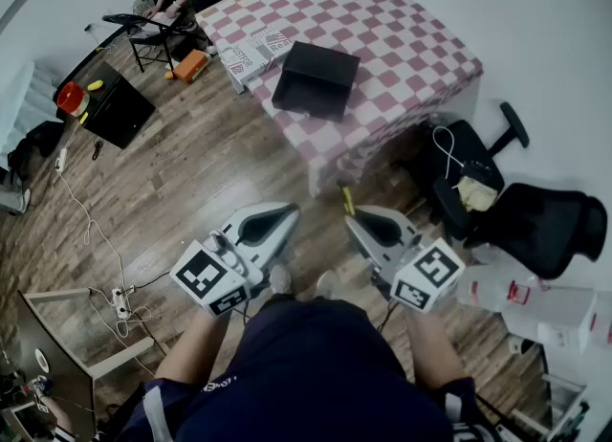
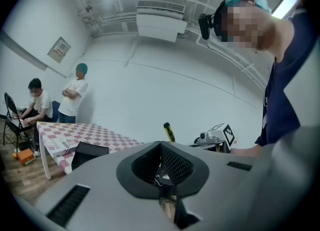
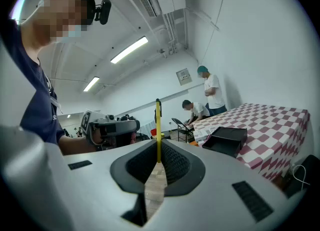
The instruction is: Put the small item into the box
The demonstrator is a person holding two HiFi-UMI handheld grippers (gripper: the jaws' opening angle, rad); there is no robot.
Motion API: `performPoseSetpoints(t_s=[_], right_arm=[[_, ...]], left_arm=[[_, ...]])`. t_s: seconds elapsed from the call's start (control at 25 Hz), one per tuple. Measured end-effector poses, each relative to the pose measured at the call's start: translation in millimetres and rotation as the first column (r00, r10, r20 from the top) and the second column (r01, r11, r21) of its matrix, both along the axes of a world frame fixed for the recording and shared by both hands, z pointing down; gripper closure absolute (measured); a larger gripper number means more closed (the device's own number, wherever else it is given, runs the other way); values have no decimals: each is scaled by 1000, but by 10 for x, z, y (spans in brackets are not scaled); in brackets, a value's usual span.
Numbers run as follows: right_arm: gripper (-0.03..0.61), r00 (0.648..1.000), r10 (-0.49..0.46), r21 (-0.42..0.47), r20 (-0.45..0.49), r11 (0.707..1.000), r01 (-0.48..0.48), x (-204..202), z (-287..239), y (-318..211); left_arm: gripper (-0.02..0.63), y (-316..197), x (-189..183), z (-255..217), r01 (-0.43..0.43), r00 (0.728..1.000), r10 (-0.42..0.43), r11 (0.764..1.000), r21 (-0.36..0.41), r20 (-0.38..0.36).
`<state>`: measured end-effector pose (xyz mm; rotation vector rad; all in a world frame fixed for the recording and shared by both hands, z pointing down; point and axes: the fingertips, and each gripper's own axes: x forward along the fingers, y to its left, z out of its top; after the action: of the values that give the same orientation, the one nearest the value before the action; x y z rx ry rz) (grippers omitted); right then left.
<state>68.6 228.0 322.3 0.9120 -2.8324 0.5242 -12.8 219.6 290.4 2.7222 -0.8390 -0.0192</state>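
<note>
Both of your grippers are held in front of your body, over the wooden floor and well apart from the table [image 1: 382, 38]. The right gripper [image 1: 352, 222] is clenched on the small yellow item [image 3: 158, 125], which stands up straight out of its jaws. The left gripper [image 1: 287, 209] has its jaws pressed together, and I cannot make out anything held in them. The black box [image 1: 316, 77] lies open on the checkered table, close to its near left edge, between the printed papers [image 1: 251, 53] and the near corner.

I judge this as the carrying step: the item is grasped but not yet at the box. The next move asks you to step toward that near corner, bring the right gripper above the open box, lower the item inside, and only then release.
</note>
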Motion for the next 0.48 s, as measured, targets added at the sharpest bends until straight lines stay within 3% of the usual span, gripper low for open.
performPoseSetpoints(t_s=[0.48], right_arm=[[543, 999, -13, -36, 37, 999, 14, 86, 85, -166]], left_arm=[[581, -110, 140, 100, 18, 1000, -18, 1000, -13, 16]])
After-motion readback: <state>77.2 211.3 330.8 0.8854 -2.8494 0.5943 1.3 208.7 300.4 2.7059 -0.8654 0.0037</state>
